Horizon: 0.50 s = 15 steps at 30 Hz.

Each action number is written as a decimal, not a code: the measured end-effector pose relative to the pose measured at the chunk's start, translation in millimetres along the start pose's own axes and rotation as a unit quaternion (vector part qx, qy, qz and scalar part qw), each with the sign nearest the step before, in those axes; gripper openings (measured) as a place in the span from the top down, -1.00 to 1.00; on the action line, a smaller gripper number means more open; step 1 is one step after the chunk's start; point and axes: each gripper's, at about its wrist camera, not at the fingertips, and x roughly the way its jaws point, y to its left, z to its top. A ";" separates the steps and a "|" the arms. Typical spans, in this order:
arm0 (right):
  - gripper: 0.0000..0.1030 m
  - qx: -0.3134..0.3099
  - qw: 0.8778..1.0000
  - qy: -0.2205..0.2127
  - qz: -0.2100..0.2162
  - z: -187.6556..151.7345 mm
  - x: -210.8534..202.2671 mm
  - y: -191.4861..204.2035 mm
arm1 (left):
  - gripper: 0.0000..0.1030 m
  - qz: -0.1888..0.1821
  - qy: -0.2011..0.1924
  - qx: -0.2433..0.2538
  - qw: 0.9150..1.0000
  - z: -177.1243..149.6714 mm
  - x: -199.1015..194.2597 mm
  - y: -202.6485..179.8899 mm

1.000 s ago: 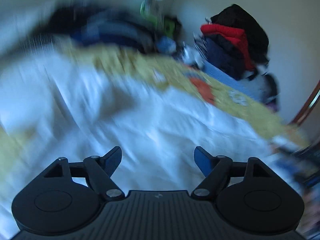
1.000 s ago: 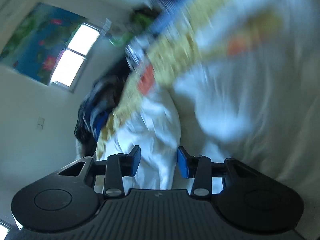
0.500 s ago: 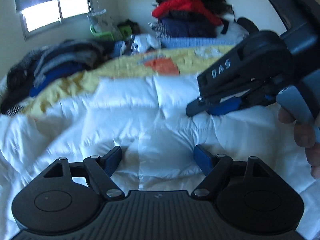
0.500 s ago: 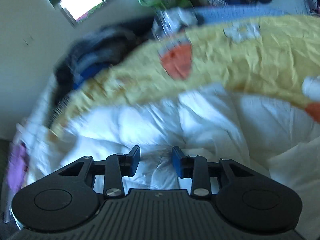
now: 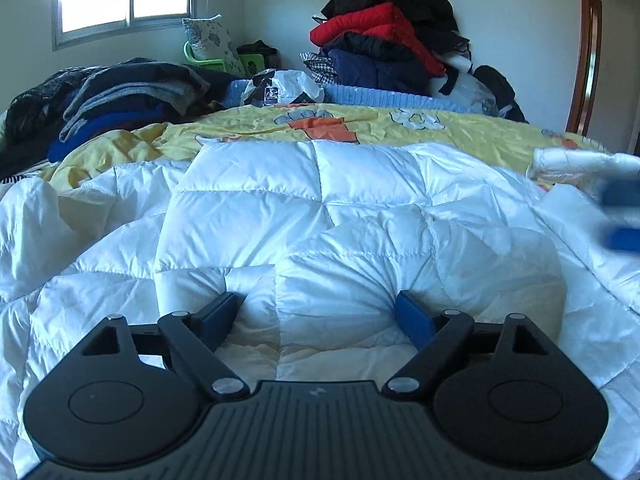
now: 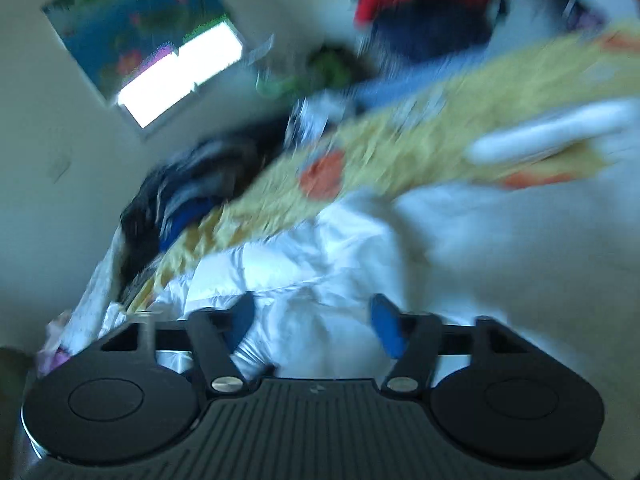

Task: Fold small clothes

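The left gripper (image 5: 320,312) sits low over the white quilted down garment (image 5: 360,232), its blue-padded fingers (image 5: 414,318) spread wide and nothing between them; both tips press into the puffy fabric, which bulges up in the gap. The right gripper (image 6: 314,320) is also spread apart with nothing pinched, tilted over the same white quilted garment (image 6: 320,280); this view is badly motion-blurred, so finer contact cannot be told. At the right edge of the left wrist view a blurred blue shape (image 5: 624,216) shows, probably the right gripper's fingers, just above the garment's right side.

The white garment lies spread across the bed, rumpled into folds at the left and covering most of the near surface. Past its far edge runs a yellow sheet with orange and white cartoon prints (image 5: 360,126). A small rolled white cloth (image 5: 576,164) rests on the yellow sheet at the right. Along the far left of the bed a heap of dark grey, black and blue clothes (image 5: 108,100) crowds the edge. A crumpled white plastic bag (image 5: 280,88) and a light blue knit strip (image 5: 384,98) lie behind the sheet. Against the wall rises a tall pile of red, navy and black garments (image 5: 384,36). A bright window (image 5: 124,4) is at upper left, a wooden door frame (image 5: 586,52) at far right. Open room lies over the garment's middle and towards the yellow sheet.
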 end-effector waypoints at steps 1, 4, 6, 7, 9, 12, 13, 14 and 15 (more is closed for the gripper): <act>-0.52 -0.018 1.000 -0.013 -0.022 -7.6 -14.7 -2.0 | -0.70 0.001 -0.001 0.000 1.000 -0.2 -0.1 -0.5; -0.55 -0.049 0.996 -0.030 -0.071 -25.9 -36.5 -15.7 | -0.72 0.017 -0.002 0.011 1.000 -0.5 -0.3 -6.6; -0.54 -0.050 0.995 -0.004 -0.091 -30.8 -28.2 -29.2 | -0.75 0.030 -0.002 0.024 0.999 0.6 -0.1 -11.1; -0.57 -0.053 0.994 0.000 -0.094 -33.1 -25.1 -31.7 | -0.75 0.040 -0.004 0.030 0.999 2.2 -2.3 -13.6; -0.73 -0.068 0.994 -0.002 -0.085 -43.1 -17.6 -33.8 | -0.75 0.063 -0.007 0.031 0.998 12.4 -12.5 -20.8; -0.87 -0.093 0.992 -0.006 -0.087 -52.1 -10.6 -30.0 | -0.76 0.020 -0.044 -0.037 0.998 41.8 -39.0 -28.3; -0.93 -0.098 0.991 -0.004 -0.087 -53.6 -9.3 -28.1 | -0.76 0.000 -0.061 -0.060 0.996 53.6 -45.5 -33.4; -0.94 -0.101 0.991 -0.002 -0.086 -53.8 -7.5 -27.4 | -0.85 -0.016 -0.070 -0.080 0.994 65.7 -48.7 -40.4; -0.97 -0.101 0.991 0.000 -0.084 -54.0 -7.2 -27.2 | -1.00 -0.034 -0.069 -0.097 0.992 78.5 -47.3 -49.1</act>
